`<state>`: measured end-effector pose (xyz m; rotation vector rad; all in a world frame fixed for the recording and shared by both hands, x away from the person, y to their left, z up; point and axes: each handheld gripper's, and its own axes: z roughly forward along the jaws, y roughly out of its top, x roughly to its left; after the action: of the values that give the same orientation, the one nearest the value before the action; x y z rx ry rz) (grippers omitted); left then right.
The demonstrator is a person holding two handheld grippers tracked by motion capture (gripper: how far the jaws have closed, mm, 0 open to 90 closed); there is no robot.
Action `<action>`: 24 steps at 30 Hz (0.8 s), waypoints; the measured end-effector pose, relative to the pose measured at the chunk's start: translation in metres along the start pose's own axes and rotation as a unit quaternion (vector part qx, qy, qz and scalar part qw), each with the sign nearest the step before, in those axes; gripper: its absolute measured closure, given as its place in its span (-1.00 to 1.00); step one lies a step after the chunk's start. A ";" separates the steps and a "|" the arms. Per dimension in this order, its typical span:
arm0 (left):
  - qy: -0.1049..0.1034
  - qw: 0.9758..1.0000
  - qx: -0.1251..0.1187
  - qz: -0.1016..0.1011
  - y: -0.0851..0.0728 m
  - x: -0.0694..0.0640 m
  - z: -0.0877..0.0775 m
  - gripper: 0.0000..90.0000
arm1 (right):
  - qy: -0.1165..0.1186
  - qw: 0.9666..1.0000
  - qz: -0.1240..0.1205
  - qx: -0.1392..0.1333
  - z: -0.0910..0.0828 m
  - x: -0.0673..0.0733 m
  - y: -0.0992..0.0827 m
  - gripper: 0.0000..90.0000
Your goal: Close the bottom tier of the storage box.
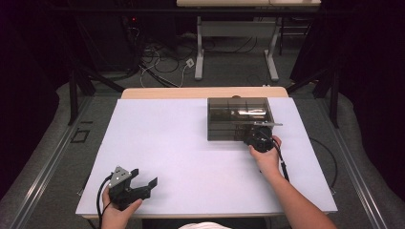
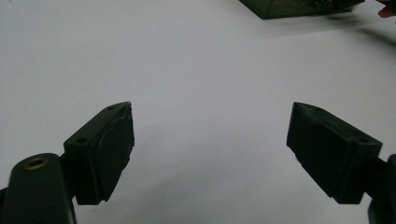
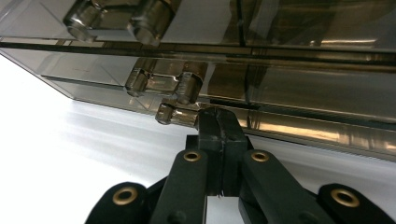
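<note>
Right gripper [image 1: 256, 132] first, from the high view: sitting up against the near wall of the smoky plastic box [image 1: 239, 112], which is lying right of centre on the white table [image 1: 167, 143]. Spotting the left gripper [image 1: 144, 177] way off by the near left corner, jaws gaping, holding nothing.

Moving to the left gripper view: staring along both wide-apart jaws at bare table, nothing between them, with just a corner of the box [image 2: 289, 7] peeking in at the top edge.

Switching to the right gripper view: seeing the jaws pressed flat together, tips nosing the little clear latch [image 3: 175, 114] on the box's lower front edge. Struggling to tell whether a thin tab is pinched in there or the tips are merely touching it.

Handling-wise, guessing at light, stiff, glossy plastic, so probably sliding on the table when pushed and slipping under the pads. Betting on the latch tab or the lid's front lip as the spot to grab, with the other gripper steadying a side wall.

Hard to read: the contents behind the tinted walls, and the box's far side.
</note>
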<state>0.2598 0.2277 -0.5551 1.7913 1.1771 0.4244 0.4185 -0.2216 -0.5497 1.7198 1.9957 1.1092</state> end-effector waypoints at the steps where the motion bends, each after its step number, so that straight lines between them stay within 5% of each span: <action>1: 0.002 1.000 0.001 0.000 0.000 0.000 -0.001 -0.66 | 0.003 1.000 0.000 0.003 0.000 -0.001 0.000 1.00; 12: 0.006 1.000 -0.003 -0.004 -0.002 0.001 -0.005 -0.66 | 0.004 1.000 0.003 0.007 -0.001 -0.003 0.000 0.99; 24: -0.002 1.000 0.000 0.003 0.001 0.000 0.000 -0.66 | 0.016 1.000 -0.010 -0.013 -0.010 0.000 -0.002 0.68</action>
<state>0.2606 0.2280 -0.5541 1.7952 1.1685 0.4233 0.4103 -0.2252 -0.5446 1.6745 2.0043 1.1583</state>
